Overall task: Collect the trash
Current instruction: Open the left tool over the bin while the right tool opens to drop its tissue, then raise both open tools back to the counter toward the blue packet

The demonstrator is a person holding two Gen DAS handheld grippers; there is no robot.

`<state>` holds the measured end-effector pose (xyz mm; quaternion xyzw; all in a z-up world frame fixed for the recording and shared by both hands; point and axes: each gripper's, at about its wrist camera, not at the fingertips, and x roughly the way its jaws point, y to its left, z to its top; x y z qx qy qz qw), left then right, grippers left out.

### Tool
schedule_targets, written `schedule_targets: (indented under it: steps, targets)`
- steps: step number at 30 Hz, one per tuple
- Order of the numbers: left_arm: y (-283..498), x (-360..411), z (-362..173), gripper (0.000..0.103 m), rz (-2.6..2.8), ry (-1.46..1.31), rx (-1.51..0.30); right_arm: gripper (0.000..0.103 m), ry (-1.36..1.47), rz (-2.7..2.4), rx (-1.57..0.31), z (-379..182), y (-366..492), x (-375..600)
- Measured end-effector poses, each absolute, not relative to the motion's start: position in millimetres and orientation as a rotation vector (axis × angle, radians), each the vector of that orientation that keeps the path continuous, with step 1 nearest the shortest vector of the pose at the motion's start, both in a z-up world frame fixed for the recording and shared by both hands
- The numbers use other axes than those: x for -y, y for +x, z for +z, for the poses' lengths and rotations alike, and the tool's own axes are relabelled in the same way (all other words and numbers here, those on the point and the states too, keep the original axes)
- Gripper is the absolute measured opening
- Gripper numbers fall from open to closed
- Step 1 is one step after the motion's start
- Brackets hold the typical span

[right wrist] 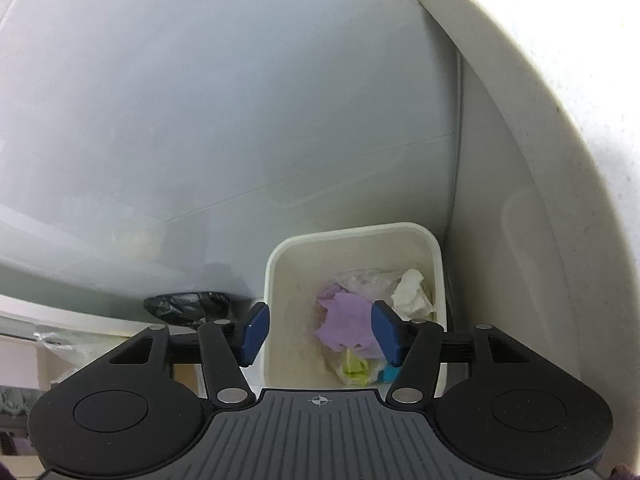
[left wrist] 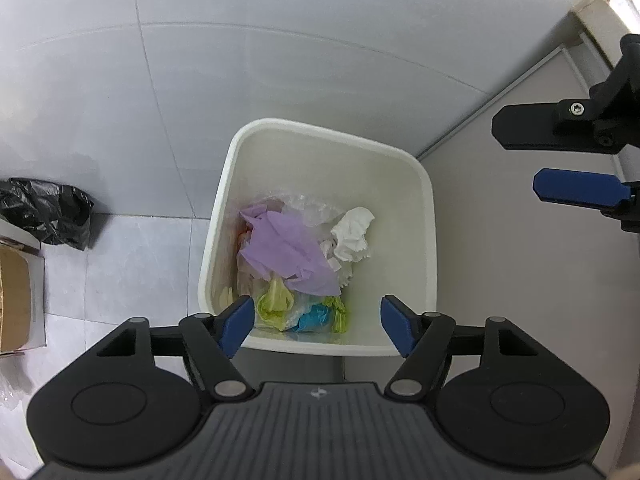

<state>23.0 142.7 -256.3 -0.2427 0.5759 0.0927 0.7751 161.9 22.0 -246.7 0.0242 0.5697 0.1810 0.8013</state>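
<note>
Above the white bin (left wrist: 224,216), left claw (left wrist: 318,322) spread empty, right claw (right wrist: 318,334) likewise, wall close behind.

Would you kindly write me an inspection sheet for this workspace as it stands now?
Surface: pale tiled floor, bare around the bin.
Job's things: white bin against the wall, holding a purple sheet, white tissue, clear plastic, green wrapper and blue scrap.
Clutter: black bag and cardboard box to the bin's left.
Grippers: left tool open above the bin's near rim, empty; right tool open, higher up, empty.
Cables: nothing seen.
Surroundings: grey wall; a white curved fixture to the right.
</note>
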Motion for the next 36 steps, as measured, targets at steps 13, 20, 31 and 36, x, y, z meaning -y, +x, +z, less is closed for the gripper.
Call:
schedule_targets:
  steps: [13,20,31,36]
  targets:
    - [20,-145,-224,0.098,0.197,-0.486,-1.246,0.085,0.039,0.506,-1.119,-205,138,-26]
    - [16,-138,-192,0.101,0.185,-0.411,-1.221,0.089,0.035,0.546,-0.991,-162,117,-9]
    - [10,-104,-138,0.102,0.051,-0.274,-1.133,0.094,-0.038,0.468,-0.806,-114,77,61]
    - [14,-76,-116,0.102,-0.043,-0.168,-1.081,0.095,-0.022,0.387,-0.753,-99,66,115]
